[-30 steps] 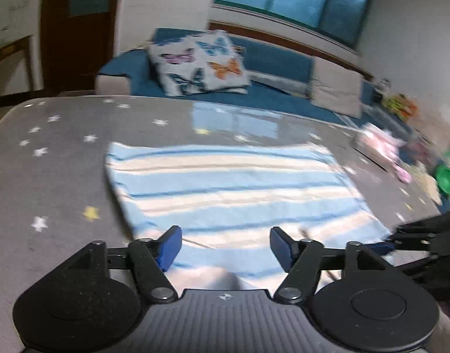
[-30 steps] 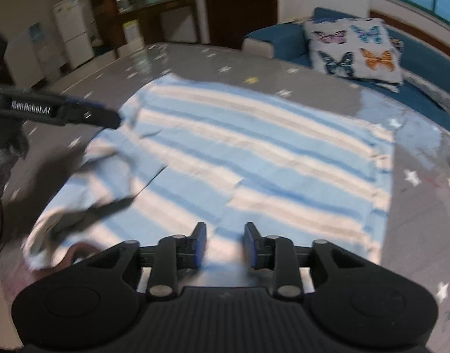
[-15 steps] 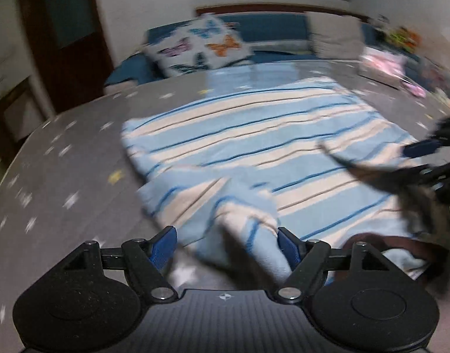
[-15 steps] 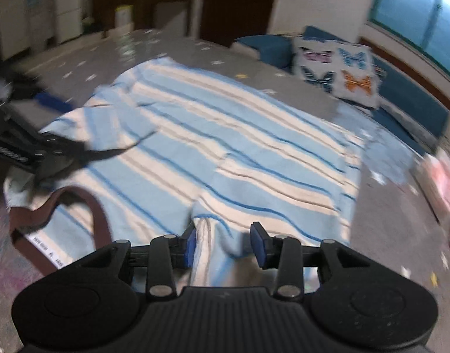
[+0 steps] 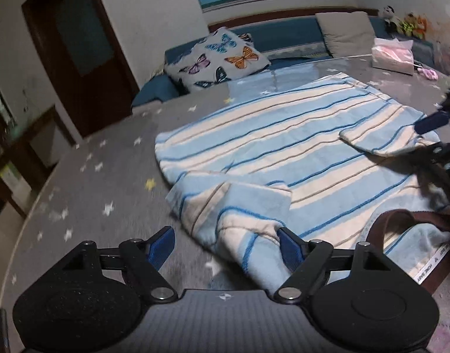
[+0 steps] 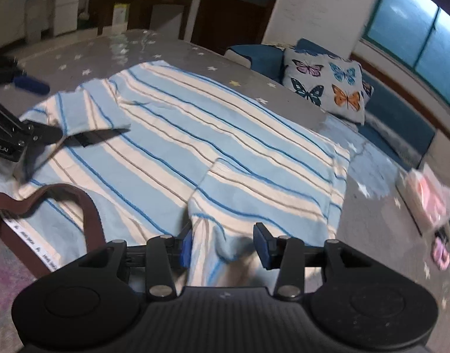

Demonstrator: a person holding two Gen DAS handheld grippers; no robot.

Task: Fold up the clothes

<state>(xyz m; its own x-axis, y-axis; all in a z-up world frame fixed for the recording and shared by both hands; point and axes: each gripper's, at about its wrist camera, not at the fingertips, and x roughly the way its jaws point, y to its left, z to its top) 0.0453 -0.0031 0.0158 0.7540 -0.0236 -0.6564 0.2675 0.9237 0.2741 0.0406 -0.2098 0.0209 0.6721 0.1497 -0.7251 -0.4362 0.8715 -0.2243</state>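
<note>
Grey star-print table [image 5: 107,176] in a dim room; sofa with butterfly cushion [image 5: 222,56] behind it, pink packet [image 6: 427,197] at the far edge.

Striped shirt [image 5: 283,147] is spread across the table, brown collar [image 5: 401,220] at the near edge, hem toward the cushion. Long axis is judged to run collar to hem, stripes lying across it.

Change since a second ago: both sleeves, then lying outward, are now laid in over the body. Left sleeve [image 5: 239,206] is seen doubled onto the chest, right sleeve [image 6: 254,200] likewise.

Left gripper [image 5: 225,244]: jaws wide, cloth bunched between them, not pinched. Right gripper [image 6: 223,247]: jaws moderately spread, sleeve cloth loose between, no grip seen.

Judged: sleeve fold-ins done or just being released; body is still at full length, so the collar-to-hem fold appears outstanding
</note>
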